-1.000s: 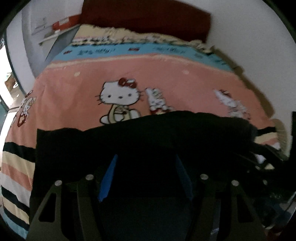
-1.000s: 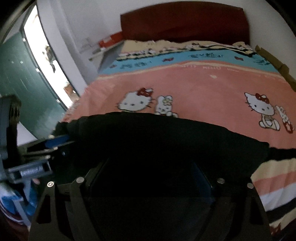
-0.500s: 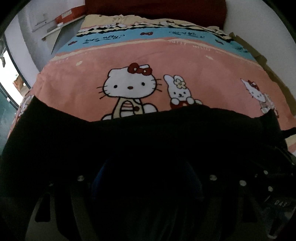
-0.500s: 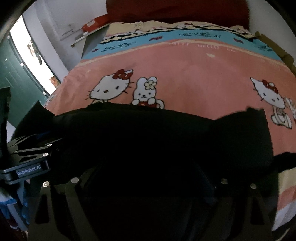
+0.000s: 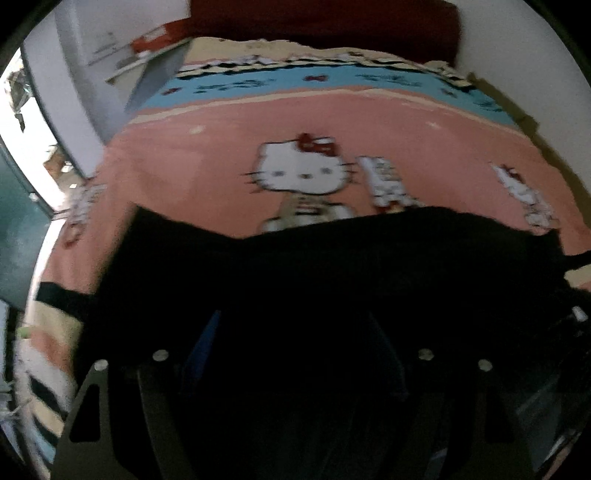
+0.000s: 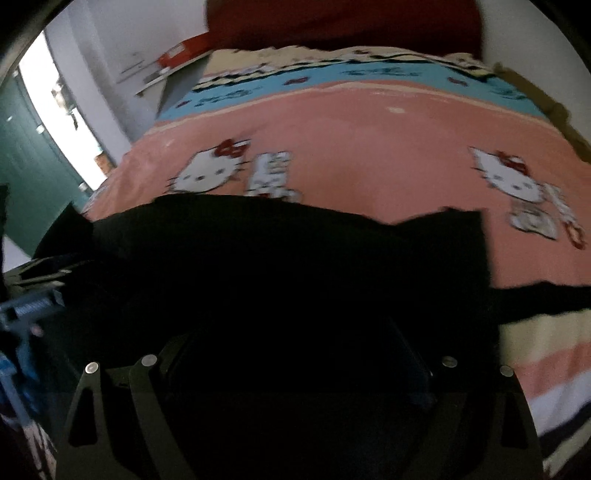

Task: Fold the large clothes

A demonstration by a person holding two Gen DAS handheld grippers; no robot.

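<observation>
A large black garment [image 5: 332, 266] hangs across the near part of the pink cartoon-cat bedspread [image 5: 332, 125] and fills the lower half of both views; it also shows in the right wrist view [image 6: 295, 258]. My left gripper [image 5: 295, 332] is buried in the black cloth and looks shut on it; only its blue-edged fingers [image 5: 201, 350] show faintly. My right gripper [image 6: 291, 350] is likewise covered by the cloth and looks shut on it. The left gripper's body [image 6: 33, 295] shows at the left edge of the right wrist view, so the two hold the garment side by side.
A dark red headboard [image 5: 325, 29] stands at the far end of the bed against a white wall. A shelf with a red box [image 6: 184, 51] is at the far left. A green door [image 6: 33, 177] and bright doorway lie left. Striped bedding [image 6: 546, 362] covers the near right.
Both grippers dipped toward the bed half a second ago and have now risen and pulled back, carrying the black garment. Its left corner now sticks out, and more bedspread shows.
</observation>
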